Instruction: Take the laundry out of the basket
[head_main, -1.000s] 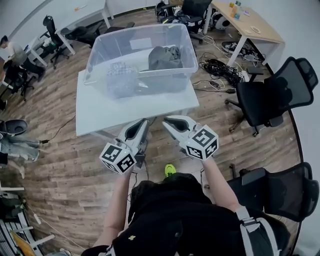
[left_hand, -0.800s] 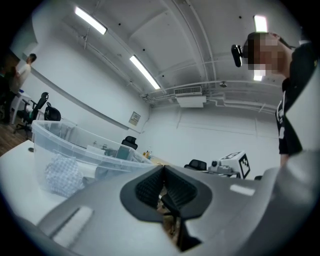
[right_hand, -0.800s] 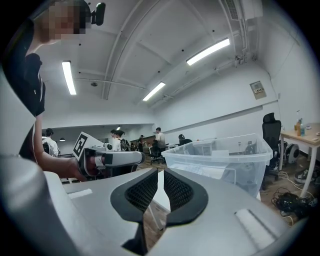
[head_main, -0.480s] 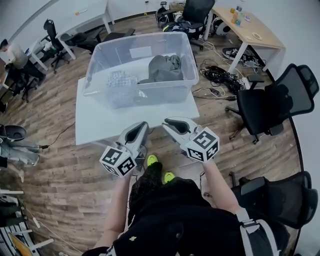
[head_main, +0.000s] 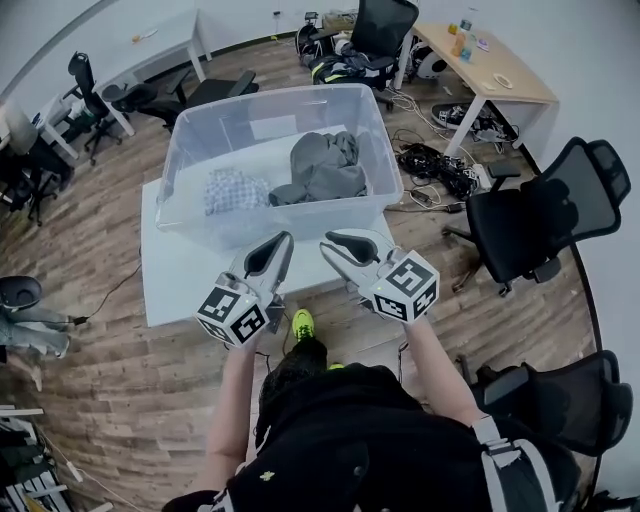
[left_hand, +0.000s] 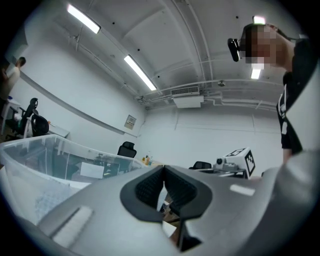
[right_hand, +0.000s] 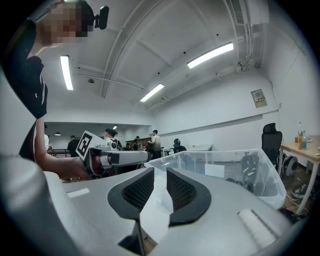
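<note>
Head view: both grippers hover just short of the laundry basket, with nothing taken out yet.

A white table (head_main: 185, 282) carries the clear plastic basket (head_main: 270, 95). In its far-right part a grey garment (head_main: 325, 168) lies crumpled, its long axis running near-left to far-right, and a smaller checked cloth (head_main: 235, 190) lies flat to its left. The left gripper (head_main: 284, 240) is clenched on nothing. The right gripper (head_main: 328, 243) has jaws that have just been parting, with a slim empty gap. The likely risk is that a level approach strikes the basket's near wall and shoves the light tub across the table.

White table (head_main: 172, 285), black office chair (head_main: 540, 212), wooden desk (head_main: 482, 58), tangled cables (head_main: 436, 160) on wood floor (head_main: 110, 392)
</note>
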